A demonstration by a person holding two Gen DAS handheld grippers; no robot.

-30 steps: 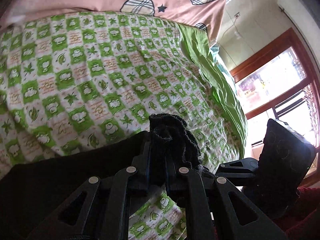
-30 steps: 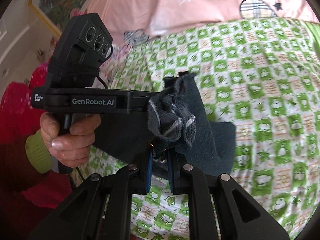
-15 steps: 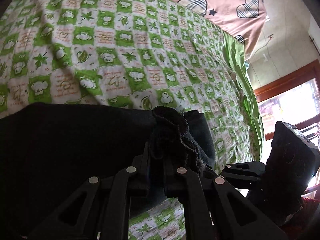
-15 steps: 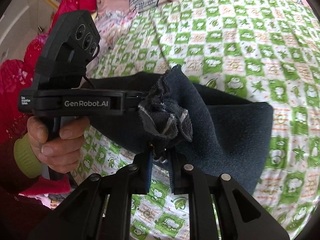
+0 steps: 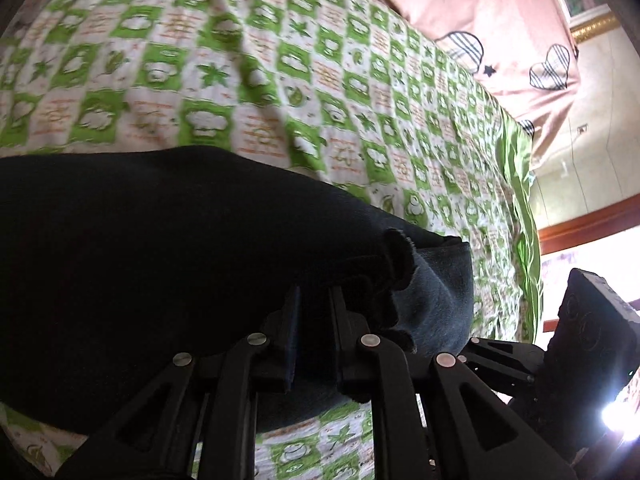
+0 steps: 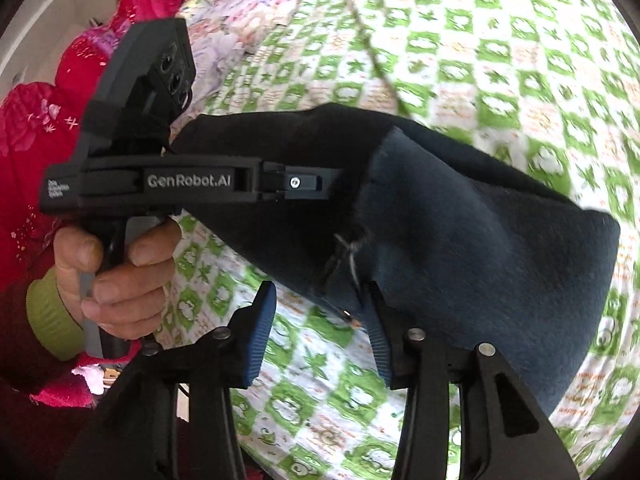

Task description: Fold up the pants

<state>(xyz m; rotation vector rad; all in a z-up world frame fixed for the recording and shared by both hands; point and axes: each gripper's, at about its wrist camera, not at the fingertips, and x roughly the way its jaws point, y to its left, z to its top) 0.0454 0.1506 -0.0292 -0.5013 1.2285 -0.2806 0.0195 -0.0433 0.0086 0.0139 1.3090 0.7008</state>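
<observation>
The dark navy pants [image 5: 160,260] lie folded over on the green-and-white checked bedsheet [image 5: 280,80]. My left gripper [image 5: 314,300] has its jaws close together, still pinching the bunched pants edge. In the right wrist view the pants [image 6: 480,240] lie across the sheet [image 6: 480,60]. My right gripper [image 6: 316,312] is open, its blue-padded jaws wide apart, the cloth edge resting loose just beyond the right pad. The left gripper's body [image 6: 192,184] shows there, held by a hand, its fingers hidden in the fabric.
A pink quilt with plaid hearts [image 5: 500,20] lies at the head of the bed. Red clothing [image 6: 60,100] is piled at the left. A window with a wooden frame [image 5: 592,232] is to the right. The right gripper's body [image 5: 580,332] is low right.
Both grippers lowered the pants edge forward onto the bed, laying the fold down. My right gripper opened and let go of the cloth; the left stays closed on it.
</observation>
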